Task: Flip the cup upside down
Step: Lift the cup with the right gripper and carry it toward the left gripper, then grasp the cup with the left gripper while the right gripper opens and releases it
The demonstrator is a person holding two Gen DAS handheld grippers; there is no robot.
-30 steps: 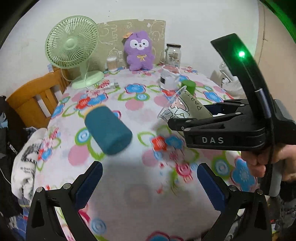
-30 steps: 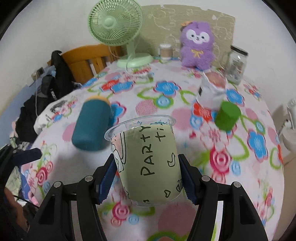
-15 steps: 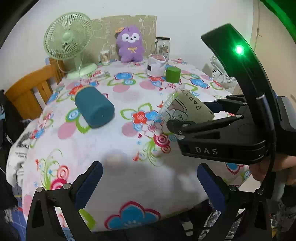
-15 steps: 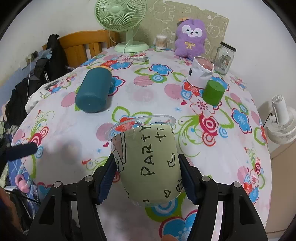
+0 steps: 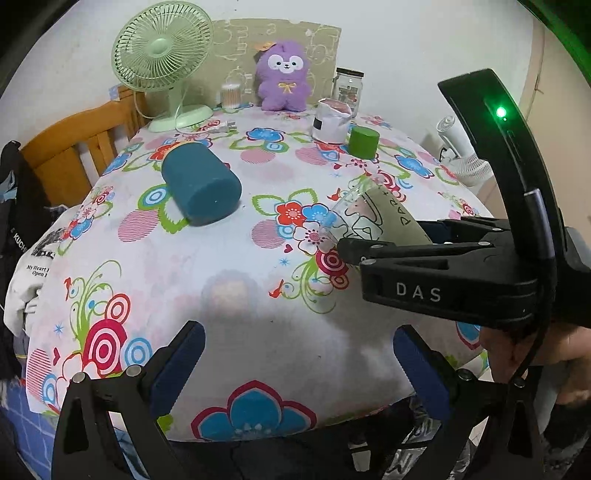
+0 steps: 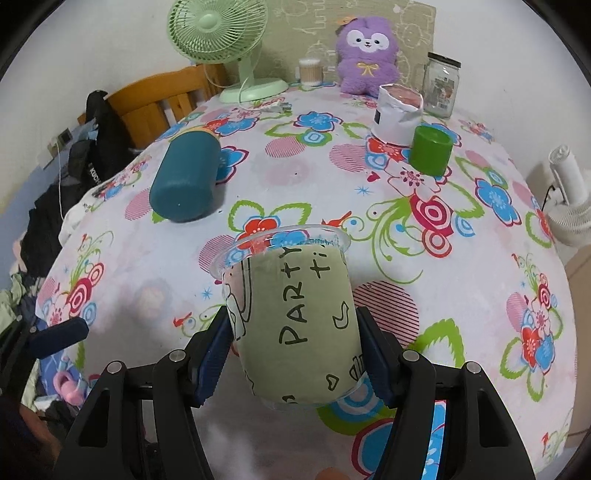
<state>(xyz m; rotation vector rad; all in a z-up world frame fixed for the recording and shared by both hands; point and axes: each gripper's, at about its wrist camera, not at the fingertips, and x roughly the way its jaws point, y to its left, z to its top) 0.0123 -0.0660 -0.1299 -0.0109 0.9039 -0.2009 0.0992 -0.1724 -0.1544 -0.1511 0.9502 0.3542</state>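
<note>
A clear plastic cup (image 6: pixel 295 317) with a pale green "PARTY" sleeve is clamped between the blue pads of my right gripper (image 6: pixel 295 350). It lies on its side in the air above the table, its open rim pointing away from the camera. In the left wrist view the cup (image 5: pixel 373 218) sticks out leftward from the right gripper (image 5: pixel 424 251), tilted, rim toward the table's middle. My left gripper (image 5: pixel 295 362) is open and empty, low over the near edge of the flowered tablecloth (image 5: pixel 236 295).
A teal cylinder (image 6: pixel 184 181) lies on its side at left. A green cup (image 6: pixel 430 149) stands upside down near a white pouch (image 6: pixel 399 114). A fan (image 6: pixel 221 33), purple plush (image 6: pixel 365 55) and glass jar (image 6: pixel 441 85) line the back. A wooden chair (image 6: pixel 159 103) stands left.
Both grippers have pulled back toward the near edge of the table. The cup stays clamped in the right gripper, still on its side.
</note>
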